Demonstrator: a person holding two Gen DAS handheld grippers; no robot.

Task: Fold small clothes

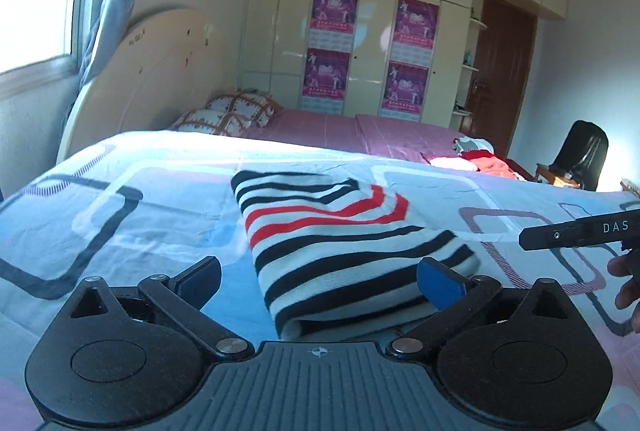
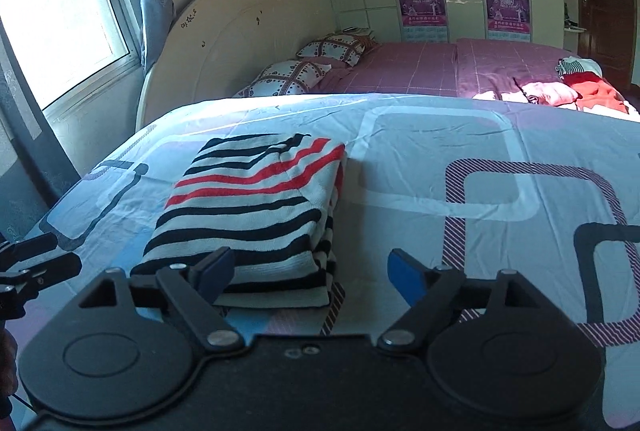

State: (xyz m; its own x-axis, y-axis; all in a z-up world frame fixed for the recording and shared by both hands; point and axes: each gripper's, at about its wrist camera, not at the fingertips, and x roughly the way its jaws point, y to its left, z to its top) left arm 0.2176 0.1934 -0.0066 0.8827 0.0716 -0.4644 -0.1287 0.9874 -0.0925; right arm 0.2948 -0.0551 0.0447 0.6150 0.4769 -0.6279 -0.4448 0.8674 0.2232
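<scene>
Left gripper [image 1: 320, 283] fingers apart, folded striped garment [image 1: 340, 243]

Both cameras ride low over the near end of the bed [image 1: 120, 171], looking along their own tongs toward the headboard [image 2: 240, 43] and wardrobe [image 1: 360, 31]. The left view sits close behind the folded striped garment [image 1: 340, 243]; the right view sits just right of it [image 2: 256, 199]. They share the garment, quilt and wardrobe.
</scene>
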